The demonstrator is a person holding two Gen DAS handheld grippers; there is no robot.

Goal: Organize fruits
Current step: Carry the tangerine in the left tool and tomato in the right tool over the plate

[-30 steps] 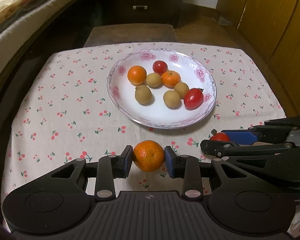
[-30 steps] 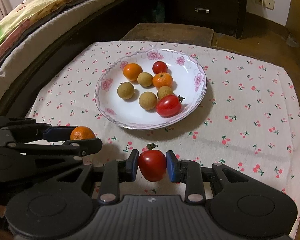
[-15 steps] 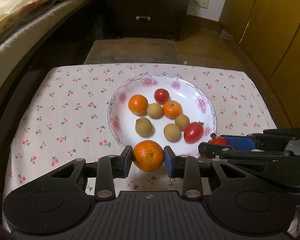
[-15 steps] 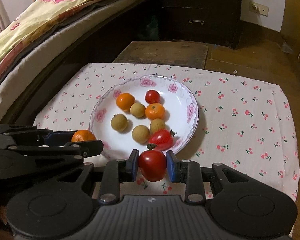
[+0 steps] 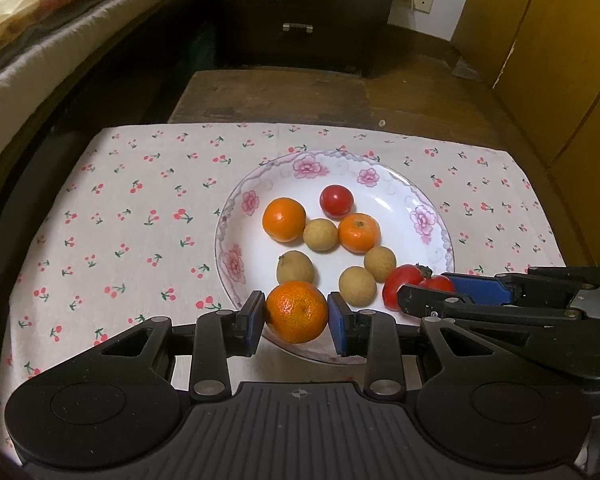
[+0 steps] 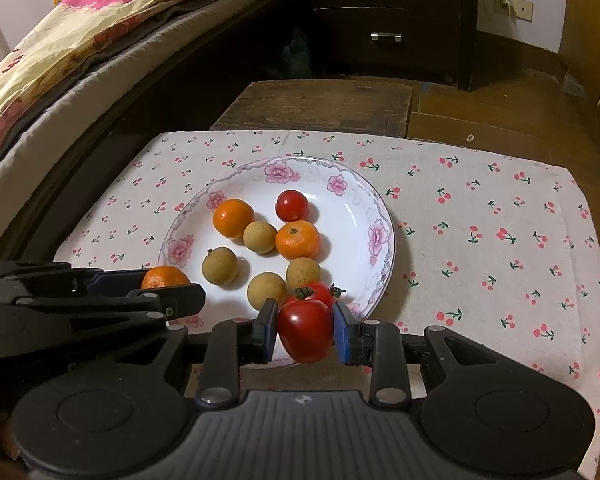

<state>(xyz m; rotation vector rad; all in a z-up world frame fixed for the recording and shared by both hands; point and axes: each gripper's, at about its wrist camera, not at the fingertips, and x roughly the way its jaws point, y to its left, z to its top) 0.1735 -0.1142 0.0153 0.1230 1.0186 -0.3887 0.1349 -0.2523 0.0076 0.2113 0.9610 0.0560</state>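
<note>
Fruit in both tools [image 5: 297, 312] [image 6: 305, 330] now hangs over the plate [image 5: 236, 264], no longer the cloth.

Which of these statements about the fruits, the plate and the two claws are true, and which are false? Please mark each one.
1. The left claw is closed on an orange. True.
2. The right claw is empty. False: it is closed on a red tomato.
3. Four brownish round fruits lie in the plate. True.
4. The plate is plain white. False: pink flowers decorate its rim.
5. The cloth under the plate carries a cherry print. True.
6. No tomato lies in the plate. False: a round one lies at its far side.
</note>
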